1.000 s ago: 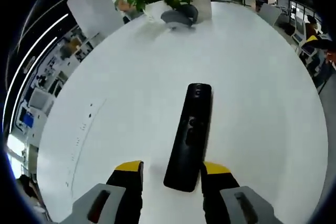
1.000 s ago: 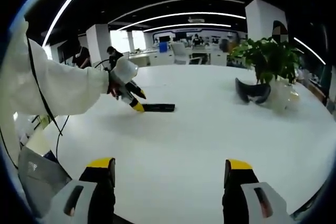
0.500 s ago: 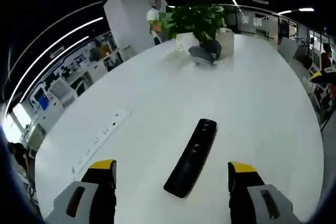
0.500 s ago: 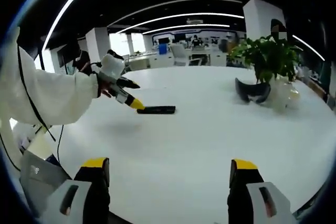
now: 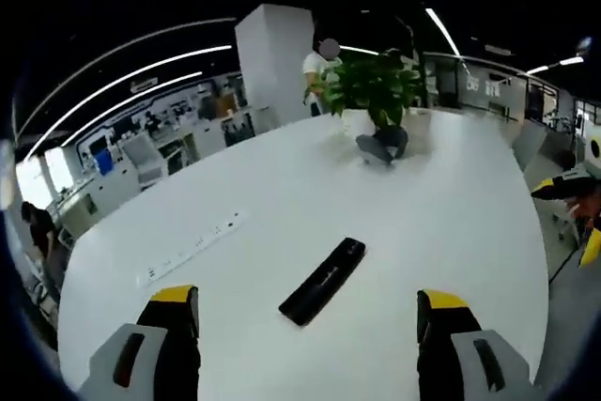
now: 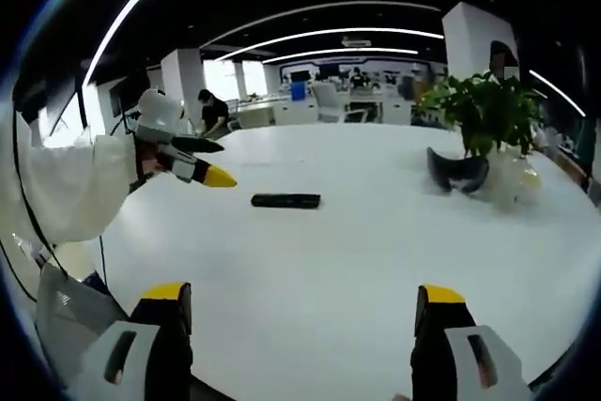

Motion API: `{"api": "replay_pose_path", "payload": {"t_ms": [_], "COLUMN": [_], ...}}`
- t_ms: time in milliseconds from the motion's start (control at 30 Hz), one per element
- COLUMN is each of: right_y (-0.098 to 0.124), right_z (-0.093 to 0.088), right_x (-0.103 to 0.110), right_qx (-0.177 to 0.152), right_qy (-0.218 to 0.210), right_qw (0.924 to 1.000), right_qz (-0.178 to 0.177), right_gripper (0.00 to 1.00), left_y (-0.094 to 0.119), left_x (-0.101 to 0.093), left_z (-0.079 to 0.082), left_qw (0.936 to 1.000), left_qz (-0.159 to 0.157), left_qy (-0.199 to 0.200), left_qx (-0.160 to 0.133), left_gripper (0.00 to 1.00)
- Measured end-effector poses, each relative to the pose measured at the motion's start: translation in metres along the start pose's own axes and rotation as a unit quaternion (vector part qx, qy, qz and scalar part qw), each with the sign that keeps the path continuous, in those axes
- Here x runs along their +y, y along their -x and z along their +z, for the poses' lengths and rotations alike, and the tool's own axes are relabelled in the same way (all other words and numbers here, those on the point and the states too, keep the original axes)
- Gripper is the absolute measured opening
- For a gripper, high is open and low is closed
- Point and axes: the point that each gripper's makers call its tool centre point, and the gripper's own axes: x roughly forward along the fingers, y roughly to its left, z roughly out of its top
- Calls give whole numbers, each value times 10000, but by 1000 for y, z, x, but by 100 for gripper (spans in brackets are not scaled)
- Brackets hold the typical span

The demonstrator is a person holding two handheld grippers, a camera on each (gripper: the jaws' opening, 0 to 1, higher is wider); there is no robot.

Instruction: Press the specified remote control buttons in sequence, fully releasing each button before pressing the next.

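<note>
Lay flat on the white table: black remote control, well short of the potted plant. Hung above the remote, apart from it, jaws spread wide: left tool. Stood off farther from the remote, likewise wide open, empty: right tool.

The worktop is smooth white laminate with a soft sheen, catching the ceiling lights. The remote control looks like matt black plastic. The left tongs have grey plastic bodies with glossy yellow tips. The person's sleeve is white cloth, slightly creased.
</note>
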Motion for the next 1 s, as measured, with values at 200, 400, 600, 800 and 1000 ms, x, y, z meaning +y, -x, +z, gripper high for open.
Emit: {"api": "replay_pose_path", "payload": {"t_ms": [200,400,600,800,1000], "right_y": [-2,-1,-2,3,6], "right_z": [0,15,23,27,28], "right_x": [5,5,6,10,5], "right_qx": [66,-172,-270,-273,-317], "right_qy": [-38,-119,-107,102,93], "right_qw": [9999,9996,9993,9992,9991], "right_qz": [115,190,228,287,276], "right_gripper": [99,99,99,99,99], "left_y": [32,63,89,111,135], "left_x": [-4,-5,-10,-18,-28], "left_z": [-3,-10,-25,-43,-54], "left_qw": [9990,9955,9910,9874,9823], "left_qz": [229,537,767,898,1080], "left_qy": [311,656,960,1175,1373], "left_qx": [-203,-414,-537,-554,-682], "left_gripper": [100,100,100,100,100]}}
